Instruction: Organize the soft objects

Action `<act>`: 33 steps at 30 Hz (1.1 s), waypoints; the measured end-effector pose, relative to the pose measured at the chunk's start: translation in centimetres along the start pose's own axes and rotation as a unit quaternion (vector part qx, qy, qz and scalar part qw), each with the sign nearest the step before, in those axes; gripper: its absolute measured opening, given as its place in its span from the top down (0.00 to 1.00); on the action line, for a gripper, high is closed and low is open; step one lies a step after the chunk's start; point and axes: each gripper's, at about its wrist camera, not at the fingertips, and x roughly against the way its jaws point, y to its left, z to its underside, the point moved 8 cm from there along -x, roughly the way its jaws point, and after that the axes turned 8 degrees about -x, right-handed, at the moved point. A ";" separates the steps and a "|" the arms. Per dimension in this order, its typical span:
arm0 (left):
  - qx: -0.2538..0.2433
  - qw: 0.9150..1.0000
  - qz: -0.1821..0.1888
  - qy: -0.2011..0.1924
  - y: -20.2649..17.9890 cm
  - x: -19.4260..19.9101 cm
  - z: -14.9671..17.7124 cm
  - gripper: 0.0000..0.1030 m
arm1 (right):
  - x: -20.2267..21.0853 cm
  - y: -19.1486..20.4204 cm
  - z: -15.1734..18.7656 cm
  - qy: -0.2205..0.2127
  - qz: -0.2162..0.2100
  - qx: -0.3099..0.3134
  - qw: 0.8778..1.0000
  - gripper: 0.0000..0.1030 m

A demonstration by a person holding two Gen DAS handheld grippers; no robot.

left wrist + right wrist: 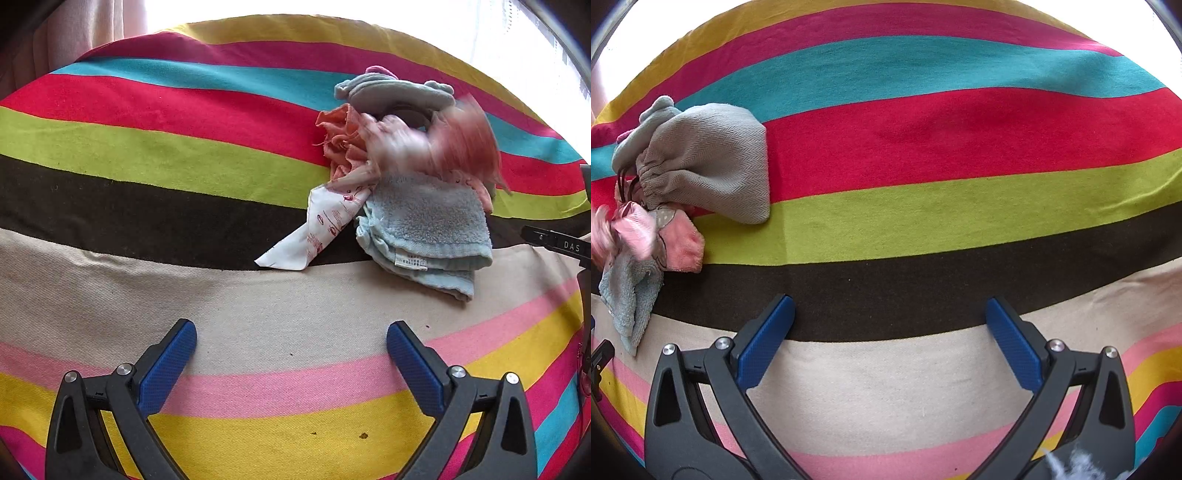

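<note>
striped bedspread, towel, grey pouch

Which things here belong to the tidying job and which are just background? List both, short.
For the job:
- light blue towel
- grey drawstring pouch
- pink cloth
- white printed cloth
- blurred pink item

Just there:
- striped bedcover
- curtain
- both grippers, open and holding nothing

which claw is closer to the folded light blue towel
Left, probably. The left claw, open and empty, hovers just short of the light blue towel, which lies ahead, slightly right. From the right claw, also open, the towel sits off at the far left edge.
</note>
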 end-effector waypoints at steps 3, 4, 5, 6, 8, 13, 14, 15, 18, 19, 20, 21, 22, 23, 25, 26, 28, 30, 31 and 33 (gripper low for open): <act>0.000 1.000 0.000 0.000 0.0 0.0 0.0 0.00 | 0.0 0.0 0.0 0.000 0.000 0.000 1.000 0.00; 0.000 1.000 0.000 0.000 0.0 0.0 0.0 0.00 | 0.0 0.0 0.0 0.000 0.000 0.000 1.000 0.00; 0.000 1.000 0.000 0.000 0.0 0.0 0.0 0.00 | 0.0 0.0 0.0 0.000 0.000 0.000 1.000 0.00; 0.000 1.000 0.000 0.000 0.0 0.1 0.0 0.00 | 0.0 0.0 0.0 0.000 0.000 0.000 1.000 0.00; 0.000 1.000 0.000 0.000 0.0 0.1 0.0 0.00 | 0.0 0.0 0.0 0.000 0.000 0.000 1.000 0.00; 0.000 1.000 0.000 0.000 0.0 0.1 0.0 0.00 | 0.2 -0.2 0.4 0.002 0.033 -0.032 0.999 0.00; 0.000 1.000 0.000 0.000 0.0 0.1 0.0 0.00 | 0.5 -0.1 0.8 0.010 0.021 -0.030 0.999 0.00; 0.000 1.000 0.000 0.000 0.0 0.1 0.0 0.00 | 0.7 -0.1 1.0 -0.003 0.020 -0.033 0.999 0.00; 0.000 1.000 0.000 0.000 0.0 0.1 0.0 0.00 | 0.9 -0.1 1.8 -0.013 0.022 -0.033 0.999 0.00; 0.000 1.000 0.000 0.000 0.0 0.1 0.0 0.00 | 0.9 -0.1 2.0 -0.013 0.023 -0.033 0.999 0.00; 0.000 1.000 0.000 0.000 0.0 0.1 0.0 0.00 | 0.9 -0.1 2.2 -0.012 0.022 -0.033 0.999 0.00; 0.000 1.000 0.000 0.000 0.0 0.1 0.0 0.00 | 1.0 -0.2 2.4 -0.013 0.022 -0.033 0.999 0.00; 0.000 1.000 0.000 0.000 0.0 0.1 0.0 0.00 | 1.0 -0.2 2.6 -0.013 0.022 -0.033 0.999 0.00; 0.000 1.000 0.000 0.000 0.0 0.1 0.0 0.00 | 1.0 -0.2 2.8 -0.012 0.022 -0.033 0.999 0.00; 0.000 1.000 0.000 0.000 0.0 0.1 0.0 0.00 | 1.2 -0.4 2.8 -0.012 0.022 -0.033 0.999 0.00; 0.000 1.000 0.000 0.000 0.0 0.1 0.0 0.00 | 1.2 -0.4 2.9 -0.012 0.022 -0.033 0.999 0.00; 0.000 1.000 0.000 0.000 0.0 0.1 0.0 0.00 | 1.0 -0.2 2.9 -0.012 0.022 -0.033 0.999 0.00; 0.000 1.000 0.000 0.000 0.0 0.1 0.0 0.00 | 1.0 -0.2 2.7 -0.012 0.022 -0.033 0.999 0.00; 0.000 1.000 0.000 0.000 0.0 0.1 -0.1 0.00 | 1.0 -0.2 2.7 -0.012 0.022 -0.033 0.999 0.00; 0.000 1.000 0.000 0.000 0.0 0.1 -0.1 0.00 | 1.0 -0.2 2.8 -0.012 0.022 -0.033 0.999 0.00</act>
